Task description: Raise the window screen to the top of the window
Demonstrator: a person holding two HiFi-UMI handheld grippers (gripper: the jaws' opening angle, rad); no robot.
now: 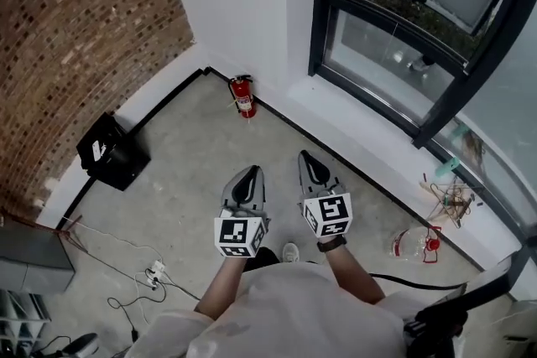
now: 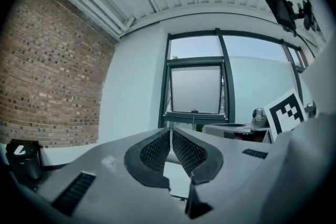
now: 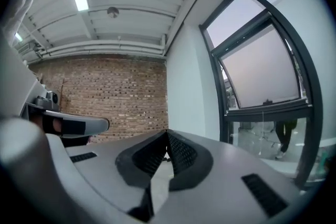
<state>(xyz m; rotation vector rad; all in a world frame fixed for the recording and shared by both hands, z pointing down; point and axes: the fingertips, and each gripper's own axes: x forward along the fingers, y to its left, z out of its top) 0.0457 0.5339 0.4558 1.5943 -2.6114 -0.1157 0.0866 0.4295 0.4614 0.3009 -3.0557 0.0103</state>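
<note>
**Both hand-held grippers closed and empty; screen not in hand**

My left hand-held gripper (image 2: 170,131) and right hand-held gripper (image 3: 167,135) each have their jaws pressed together at the tips, with nothing between them. I hold both side by side over the floor (image 1: 193,163), well apart from the window (image 1: 321,4).

The screen (image 2: 195,89) is a pale grey, frosted-looking panel in a dark frame. It fills the middle section of the window, with clear glass above and below it. A small tab sits at the middle of its lower edge. A thin cord appears to hang beneath, too faint to confirm.

In the head view the top edge of the picture cuts off the screen. Its weave cannot be made out in any view.
</note>
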